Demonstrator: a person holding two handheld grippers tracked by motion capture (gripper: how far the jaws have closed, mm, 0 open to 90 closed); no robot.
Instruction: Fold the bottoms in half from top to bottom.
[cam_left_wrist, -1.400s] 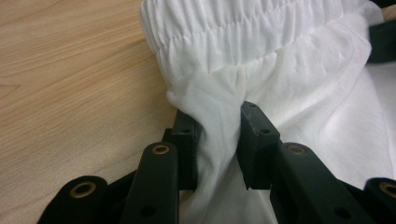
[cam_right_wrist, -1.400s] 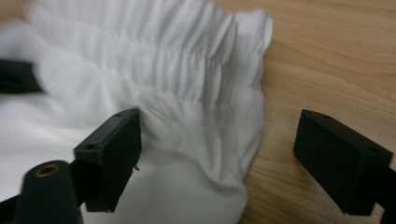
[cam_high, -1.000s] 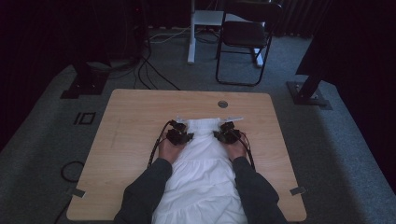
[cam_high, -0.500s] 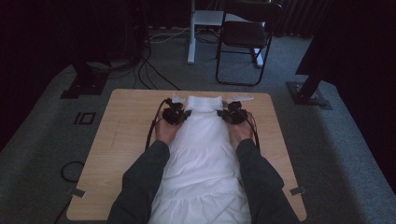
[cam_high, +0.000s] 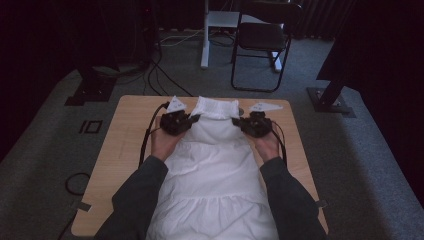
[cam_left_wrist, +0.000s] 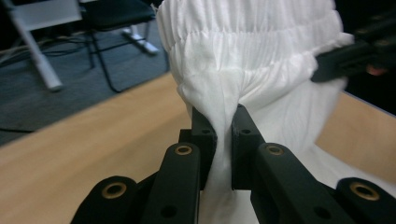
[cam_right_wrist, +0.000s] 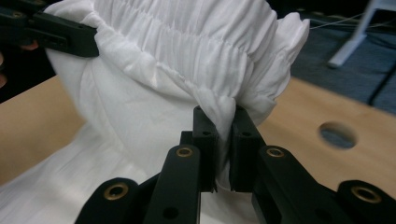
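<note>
Left gripper (cam_high: 196, 119): jaws pressed together on a fold of the white garment (cam_high: 215, 170), pinching it just below the gathered band at the left end. In the left gripper view the cloth (cam_left_wrist: 261, 60) runs down between the two black jaws and bunches above them. Held in the person's left hand (cam_high: 165, 142).

Right gripper (cam_high: 239, 122): jaws likewise clamped on the garment, at the right end of the same gathered band. In the right gripper view the fabric (cam_right_wrist: 177, 51) is nipped between the jaws, with the other gripper gripping the far edge at upper left. Held in the right hand (cam_high: 267, 146).

White garment: gathered, elasticated top edge lifted off the table (cam_high: 127, 135) between the two grippers; the rest trails back over the tabletop toward the person, between the dark sleeves.

Table: light wood, with a round hole (cam_right_wrist: 337, 135) near its far edge.

Chair (cam_high: 262, 42): black, on the carpet beyond the table.
</note>
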